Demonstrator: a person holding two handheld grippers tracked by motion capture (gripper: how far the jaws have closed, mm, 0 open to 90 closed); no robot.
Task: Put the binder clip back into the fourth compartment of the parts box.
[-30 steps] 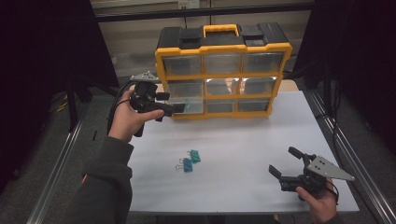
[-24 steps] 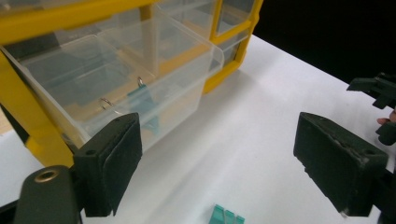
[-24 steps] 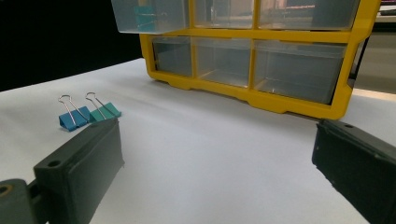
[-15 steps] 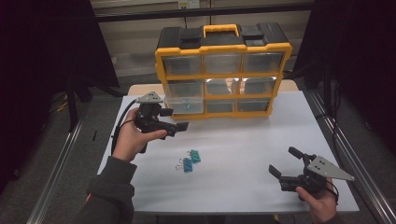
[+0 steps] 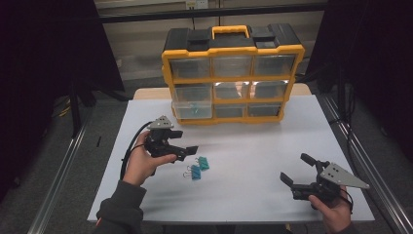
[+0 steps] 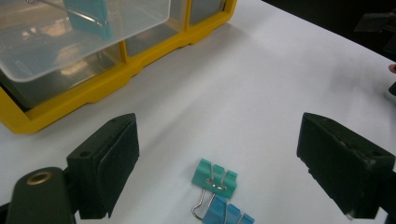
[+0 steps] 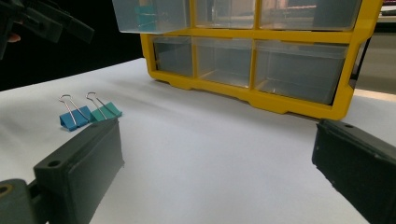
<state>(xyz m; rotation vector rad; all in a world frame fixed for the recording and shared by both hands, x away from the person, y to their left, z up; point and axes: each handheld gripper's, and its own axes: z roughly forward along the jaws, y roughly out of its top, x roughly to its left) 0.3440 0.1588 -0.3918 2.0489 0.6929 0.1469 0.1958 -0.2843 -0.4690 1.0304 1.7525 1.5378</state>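
1. Since the earlier high-view frames, the left gripper (image 5: 186, 149) has come down from in front of the yellow organiser (image 5: 233, 73) and now hangs low over the two binder clips, while the right gripper (image 5: 298, 171) has not shifted from the lower right of the frame.

2. Its jaws have just been opening a little and stand wide apart, with nothing between the pads; in the left gripper view the green clip (image 6: 215, 174) lies on the table (image 5: 253, 146) in the gap between them, untouched.

3. That low, wide stance looks like a line-up for a pick: the clips sit left of centre in the high view, directly under the jaw tips.

4. The green clip (image 5: 202, 163) and the blue clip (image 5: 195, 171) lie side by side, touching or nearly so. In the right gripper view both long axes run from the coloured bodies at lower right up to the wire handles at upper left, roughly parallel.

5. One drawer (image 5: 193, 110) at the organiser's lower left stands pulled out with a teal clip already inside, so I judge the table clips are bound there.

6. The right gripper's jaws are also spread wide and empty, held clear, probably waiting.
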